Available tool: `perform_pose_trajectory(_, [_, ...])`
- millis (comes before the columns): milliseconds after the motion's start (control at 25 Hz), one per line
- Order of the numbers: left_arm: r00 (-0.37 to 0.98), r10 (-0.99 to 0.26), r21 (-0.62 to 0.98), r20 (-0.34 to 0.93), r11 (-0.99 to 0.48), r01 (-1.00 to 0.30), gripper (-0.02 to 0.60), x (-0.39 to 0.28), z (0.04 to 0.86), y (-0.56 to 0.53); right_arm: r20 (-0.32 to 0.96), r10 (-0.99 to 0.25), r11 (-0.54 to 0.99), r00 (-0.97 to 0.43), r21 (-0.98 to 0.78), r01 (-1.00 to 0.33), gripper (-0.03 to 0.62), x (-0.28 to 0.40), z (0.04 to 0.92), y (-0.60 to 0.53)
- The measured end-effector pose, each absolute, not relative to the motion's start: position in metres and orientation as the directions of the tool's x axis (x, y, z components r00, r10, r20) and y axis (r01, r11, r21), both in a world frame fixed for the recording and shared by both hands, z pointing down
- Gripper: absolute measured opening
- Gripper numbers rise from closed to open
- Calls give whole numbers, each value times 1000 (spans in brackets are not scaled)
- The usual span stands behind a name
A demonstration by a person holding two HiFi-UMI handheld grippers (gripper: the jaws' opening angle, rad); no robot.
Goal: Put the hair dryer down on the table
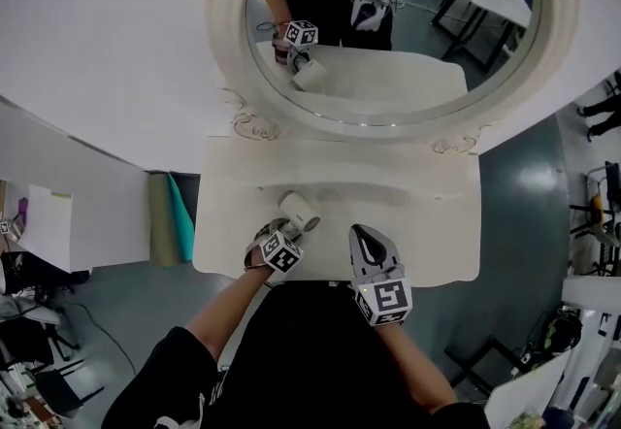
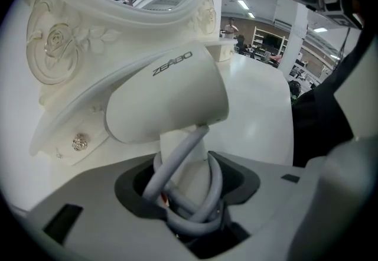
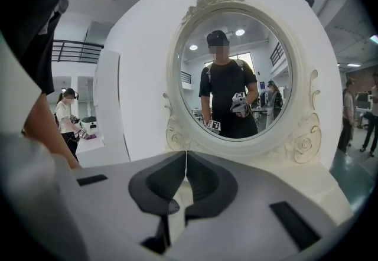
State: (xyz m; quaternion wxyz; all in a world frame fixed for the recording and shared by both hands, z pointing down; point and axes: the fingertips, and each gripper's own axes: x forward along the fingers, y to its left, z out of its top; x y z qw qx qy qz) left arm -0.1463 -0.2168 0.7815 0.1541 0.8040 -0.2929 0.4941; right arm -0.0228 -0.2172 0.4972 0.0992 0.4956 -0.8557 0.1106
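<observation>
Hair dryer (image 2: 168,100), cord-wrapped handle clenched in my left tongs (image 2: 186,195), barrel pointing toward the mirror (image 1: 408,78), held over the tabletop's (image 1: 427,223) near edge, left of centre; my right tongs (image 3: 186,177) pressed together, empty, alongside.

The hair dryer (image 2: 165,97) is off-white with pale grey lettering. Its cord (image 2: 198,195) is light grey (a speck of red shows under the loops). The left gripper (image 2: 189,174) and right gripper (image 3: 186,156) are pale grey with black pads, and their cubes (image 1: 280,252) bear black-and-white square markers. The table (image 1: 427,223) and mirror frame (image 1: 233,49) are cream, the frame patterned with rose and scroll relief. Left of the table, a teal sheet (image 1: 181,218) adjoins an olive one. The floor (image 1: 524,214) is dark grey-green and the person's shirt (image 1: 310,349) black.
</observation>
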Motion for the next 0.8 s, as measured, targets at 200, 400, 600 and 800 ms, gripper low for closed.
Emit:
perform_pose_trajectory(200, [350,-303,-9,886,-767,-641,227,-144,783,-220,266,-839,448,-474,-157,-880,19,-15,490,-221])
perform_pose_trajectory(400, [376,-255,75,891,-733,-676,227,-148,785,-218,273,-840,446,-469,-146,-883,20,-15,490,-219])
perform_pose_trajectory(600, [373,-254,72,893,-736,-673,229,-147,786,-222,284,-842,437,-459,-142,-888,19,-9,494,-219])
perform_pose_trajectory(800, [383,-229,93,895,-744,-662,233,-147,786,-219,277,-848,424,-451,-153,-892,20,-2,492,-219])
